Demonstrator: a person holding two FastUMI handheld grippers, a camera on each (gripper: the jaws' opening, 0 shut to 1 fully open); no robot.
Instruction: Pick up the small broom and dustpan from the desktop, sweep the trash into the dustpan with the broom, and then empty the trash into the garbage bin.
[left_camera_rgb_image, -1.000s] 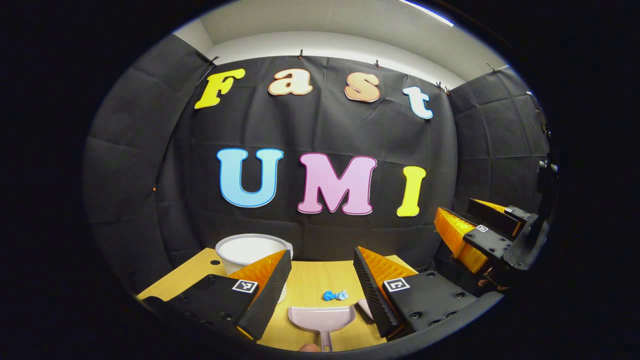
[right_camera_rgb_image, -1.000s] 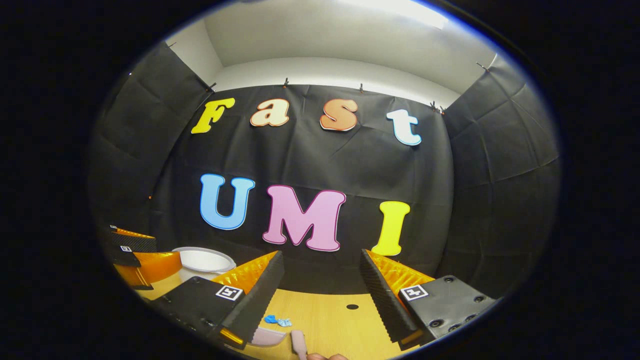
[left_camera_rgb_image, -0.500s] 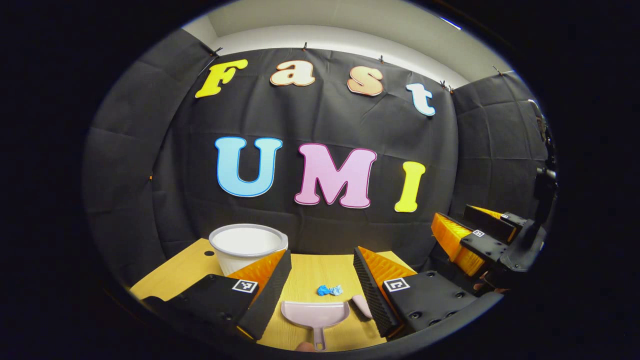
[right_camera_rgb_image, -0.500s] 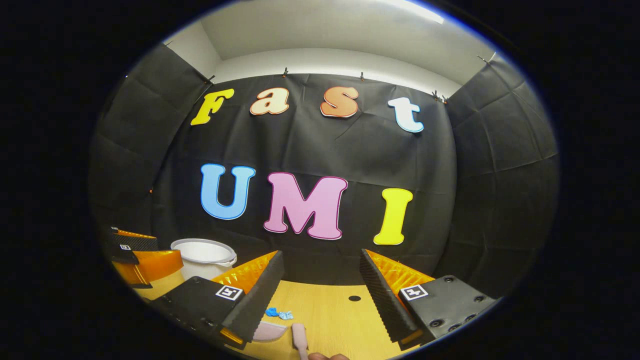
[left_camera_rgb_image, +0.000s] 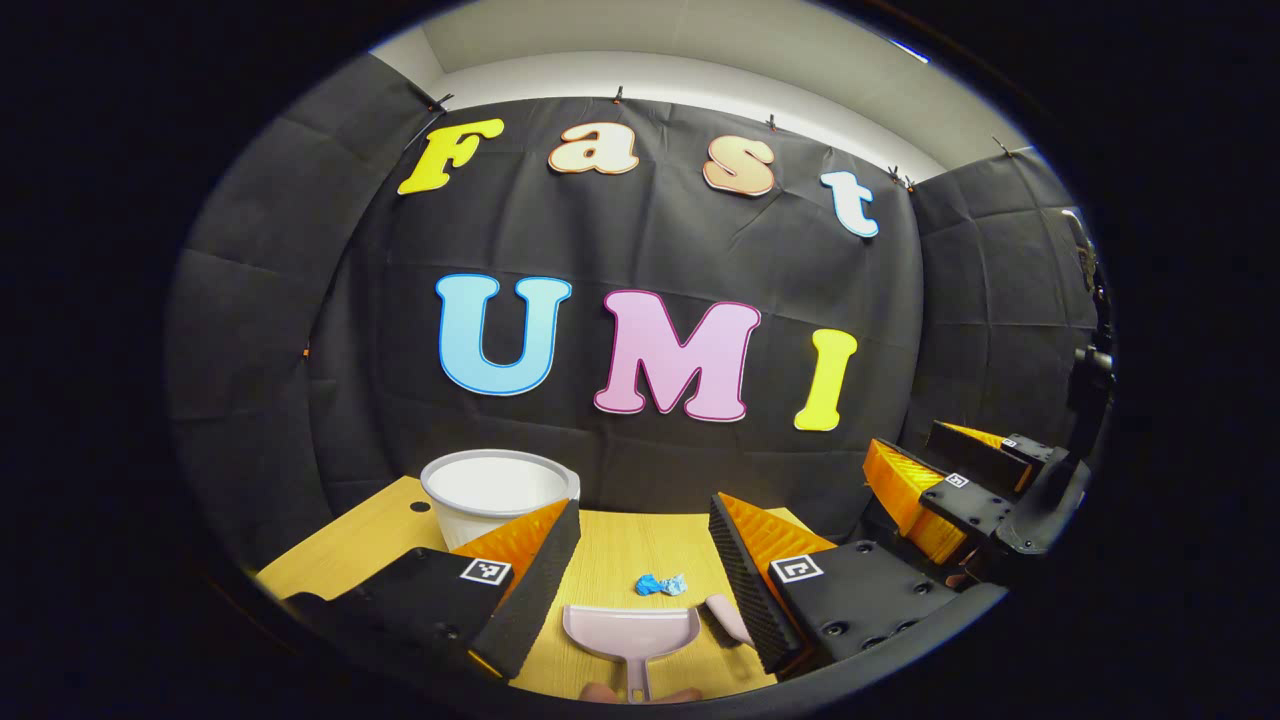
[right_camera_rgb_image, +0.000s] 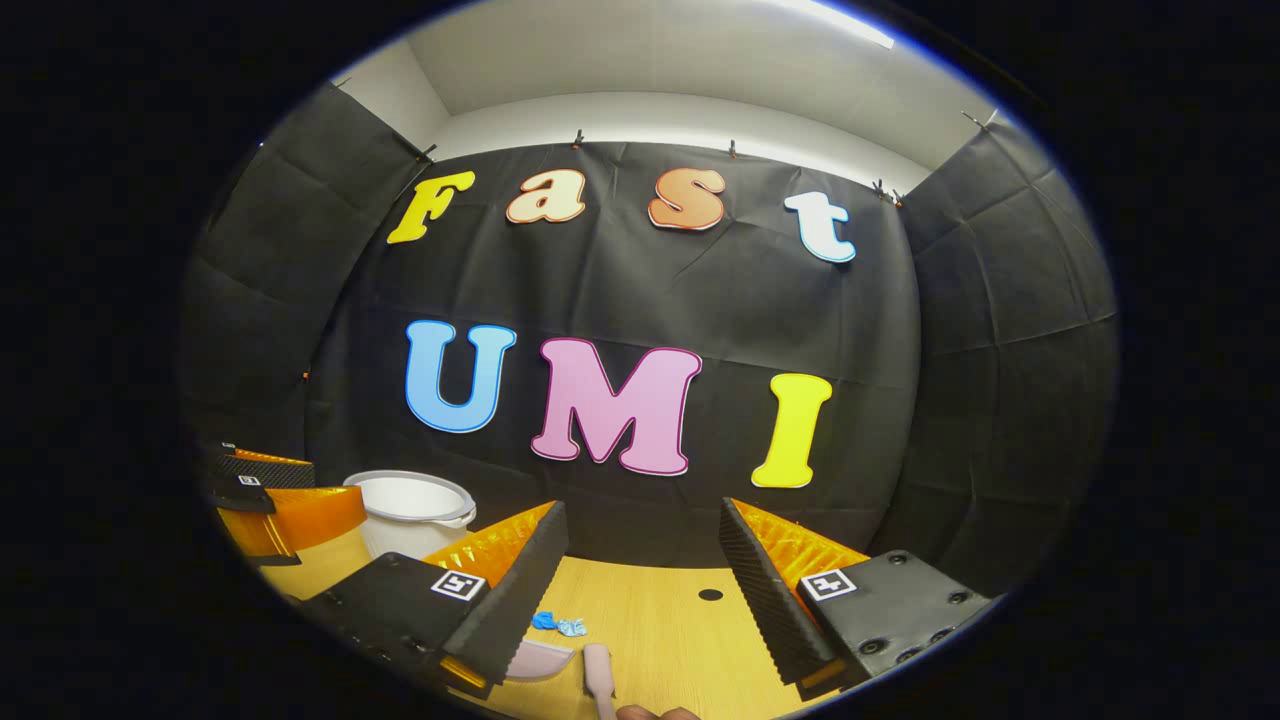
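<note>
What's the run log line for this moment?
left gripper: open, above dustpan | right gripper: open, above broom | blue trash: on desktop | bin: upright

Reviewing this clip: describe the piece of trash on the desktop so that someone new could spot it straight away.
Start at the white garbage bin at the far left of the wooden desktop. Right of the bin and nearer the camera lies a pink dustpan, with the pink small broom beside it. The trash is the small crumpled blue wad just beyond the dustpan's mouth, the desktop's only blue thing.
</note>
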